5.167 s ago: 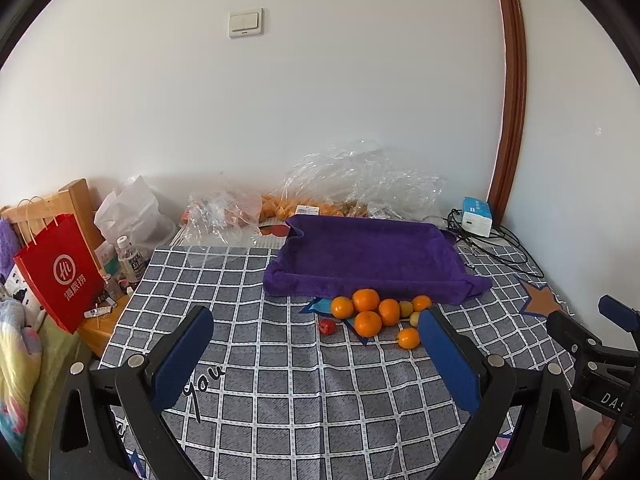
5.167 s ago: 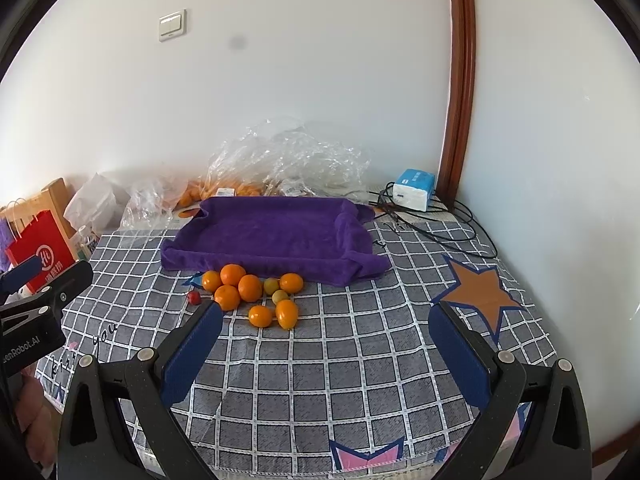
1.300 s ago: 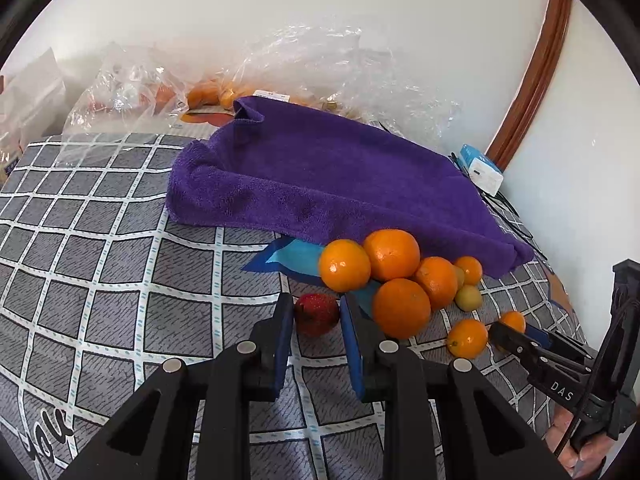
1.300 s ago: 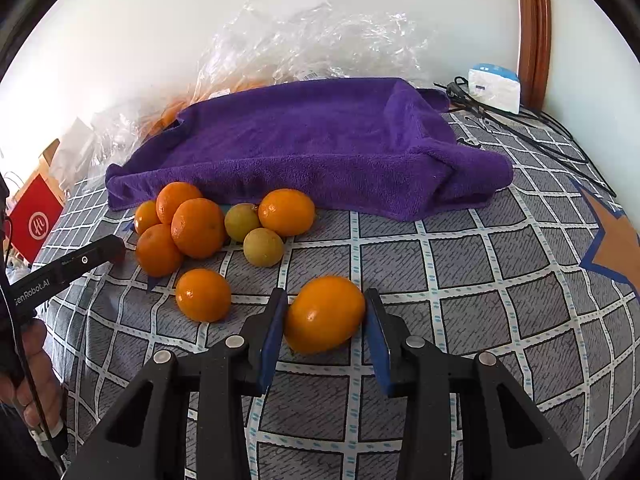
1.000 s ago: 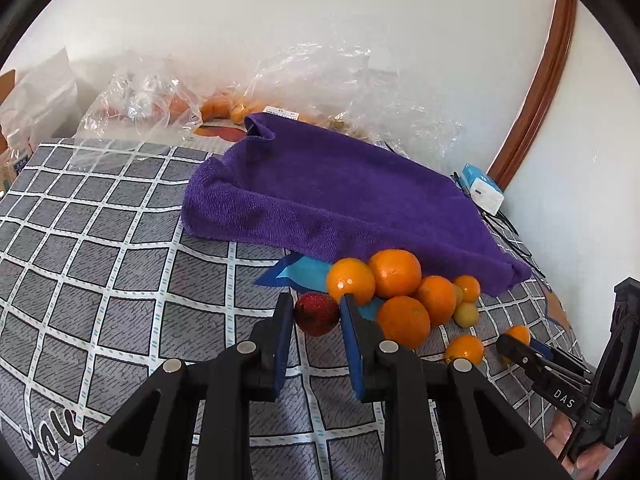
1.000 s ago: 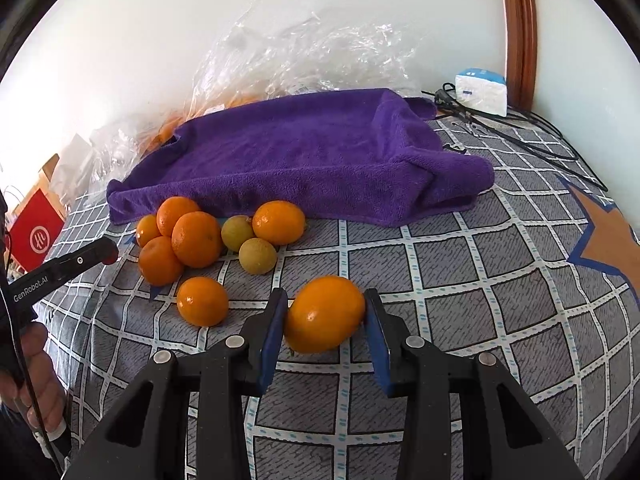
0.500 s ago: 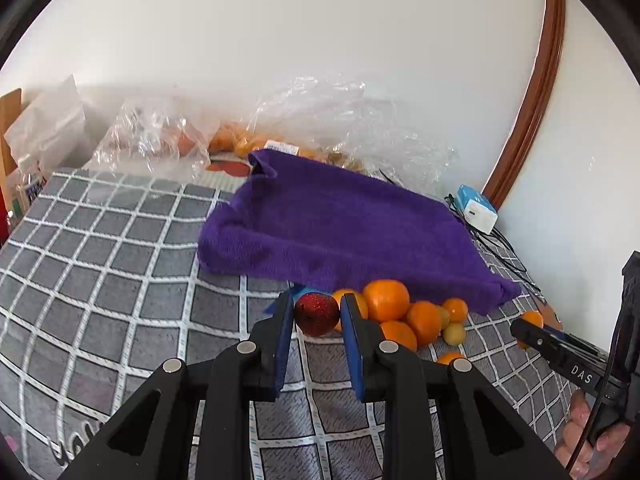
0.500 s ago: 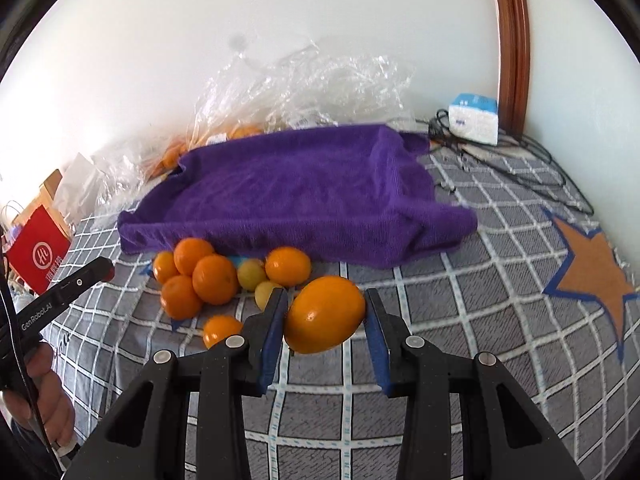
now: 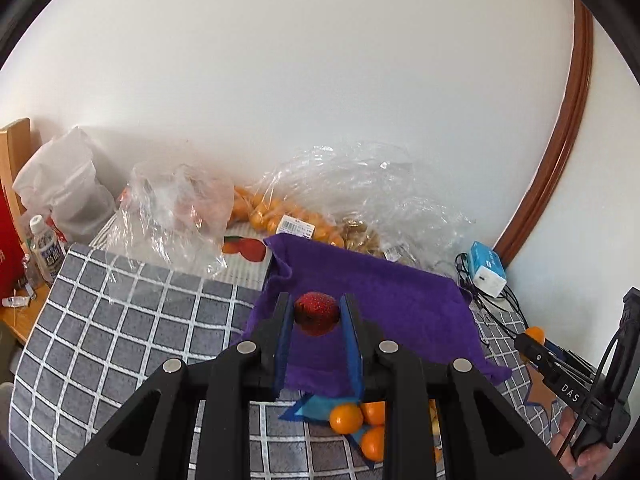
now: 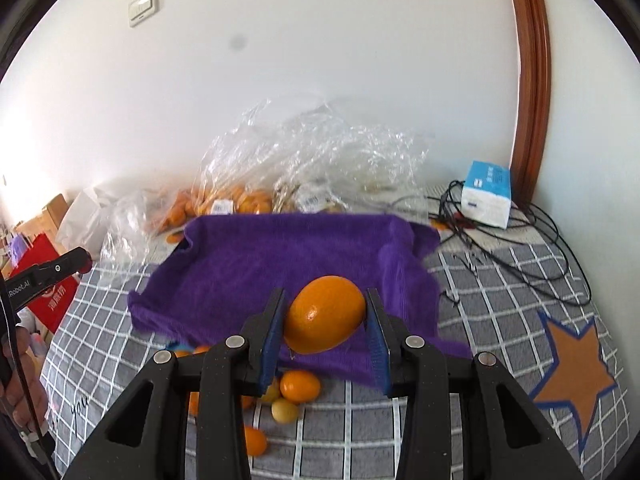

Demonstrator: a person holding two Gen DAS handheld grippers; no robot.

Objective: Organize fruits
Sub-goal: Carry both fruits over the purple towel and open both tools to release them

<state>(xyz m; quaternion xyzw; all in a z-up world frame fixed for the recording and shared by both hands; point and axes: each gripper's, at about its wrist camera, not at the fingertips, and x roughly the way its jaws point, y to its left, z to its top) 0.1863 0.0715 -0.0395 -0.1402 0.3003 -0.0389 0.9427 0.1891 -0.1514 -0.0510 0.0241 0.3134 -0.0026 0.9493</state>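
My left gripper point(image 9: 316, 316) is shut on a small red fruit point(image 9: 317, 313) and holds it in the air over the near edge of the purple towel point(image 9: 384, 300). A large orange point(image 10: 325, 313) is clamped between the blue pads of my right gripper point(image 10: 325, 316), also raised above the purple towel point(image 10: 280, 256). Several loose oranges point(image 9: 346, 418) and small yellowish fruits point(image 10: 285, 410) lie on the checked cloth below the towel's front edge, partly hidden by the gripper bodies.
Clear plastic bags point(image 9: 352, 200) with more oranges sit against the wall behind the towel. A blue-white box point(image 10: 487, 193) and black cables point(image 10: 520, 248) lie at the right. A red bag point(image 10: 52, 292) and a bottle point(image 9: 44, 248) stand at the left. A hand point(image 10: 20, 384) grips the other tool.
Both grippers have risen from the checked cloth with their fruits and now hang over the purple towel. The loose fruit pile has dropped to the bottom of both views.
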